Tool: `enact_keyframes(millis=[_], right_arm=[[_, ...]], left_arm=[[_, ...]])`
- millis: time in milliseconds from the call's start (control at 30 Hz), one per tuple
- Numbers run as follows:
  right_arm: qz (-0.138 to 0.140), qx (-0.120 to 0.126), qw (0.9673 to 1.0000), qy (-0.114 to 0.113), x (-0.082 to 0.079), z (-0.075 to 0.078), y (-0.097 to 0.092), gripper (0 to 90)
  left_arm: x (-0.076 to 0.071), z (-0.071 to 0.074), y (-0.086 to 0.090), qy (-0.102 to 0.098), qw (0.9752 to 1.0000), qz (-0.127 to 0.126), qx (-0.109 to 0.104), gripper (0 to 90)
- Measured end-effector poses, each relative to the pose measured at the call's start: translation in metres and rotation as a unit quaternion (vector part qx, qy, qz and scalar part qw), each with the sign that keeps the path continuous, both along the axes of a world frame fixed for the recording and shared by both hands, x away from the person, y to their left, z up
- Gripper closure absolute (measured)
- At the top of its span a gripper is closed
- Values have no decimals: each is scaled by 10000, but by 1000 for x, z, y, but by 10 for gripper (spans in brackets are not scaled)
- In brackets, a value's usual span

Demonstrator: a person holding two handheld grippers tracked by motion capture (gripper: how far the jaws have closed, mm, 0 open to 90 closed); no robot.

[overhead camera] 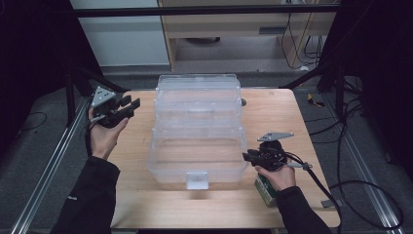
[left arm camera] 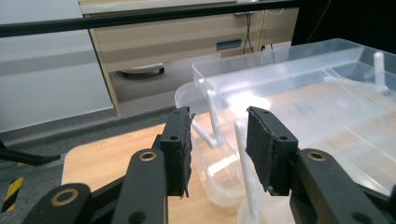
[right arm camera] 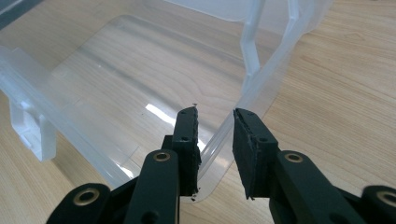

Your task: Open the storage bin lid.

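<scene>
Wooden table point(overhead camera: 146, 204) holds a clear box point(overhead camera: 197, 131). Right gripper point(right arm camera: 215, 140) straddles its rim, grip uncertain. Left gripper point(left arm camera: 218, 140) gapes, holding nothing.

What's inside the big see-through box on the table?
The clear plastic box looks empty: the wooden table shows through its bottom. Its folded-out upper trays also look empty. A green box sits beside it, mostly covered by the person's right hand.
</scene>
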State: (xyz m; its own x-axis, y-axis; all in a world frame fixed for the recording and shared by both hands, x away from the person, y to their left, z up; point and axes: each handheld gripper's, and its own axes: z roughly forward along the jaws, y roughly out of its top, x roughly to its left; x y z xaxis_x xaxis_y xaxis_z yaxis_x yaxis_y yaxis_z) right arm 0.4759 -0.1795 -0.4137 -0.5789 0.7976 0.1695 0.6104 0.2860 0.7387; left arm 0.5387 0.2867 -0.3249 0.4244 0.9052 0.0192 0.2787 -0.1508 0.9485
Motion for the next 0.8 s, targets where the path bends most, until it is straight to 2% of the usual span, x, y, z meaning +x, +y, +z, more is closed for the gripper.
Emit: enact_keyframes(millis=[167, 267, 400, 533, 633, 800], right_arm=[[2, 1, 10000, 4, 0, 0, 0, 710], [4, -10, 10000, 1, 0, 0, 0, 710], [33, -50, 10000, -26, 1, 0, 0, 709], [38, -61, 10000, -23, 1, 0, 0, 707], [45, -51, 10000, -17, 1, 0, 0, 706], [35, -51, 10000, -10, 1, 0, 0, 706]], left_arm=[[-19, -8, 3, 27, 9999, -128, -35, 588], [-30, -12, 4, 73, 9998, -170, 64, 579], [-44, -20, 5, 106, 9997, -199, -12, 572], [-53, -33, 2, 246, 9993, -282, -16, 569], [-58, -42, 0, 354, 9988, -321, 108, 567], [-65, -54, -2, 556, 9977, -337, 170, 560]])
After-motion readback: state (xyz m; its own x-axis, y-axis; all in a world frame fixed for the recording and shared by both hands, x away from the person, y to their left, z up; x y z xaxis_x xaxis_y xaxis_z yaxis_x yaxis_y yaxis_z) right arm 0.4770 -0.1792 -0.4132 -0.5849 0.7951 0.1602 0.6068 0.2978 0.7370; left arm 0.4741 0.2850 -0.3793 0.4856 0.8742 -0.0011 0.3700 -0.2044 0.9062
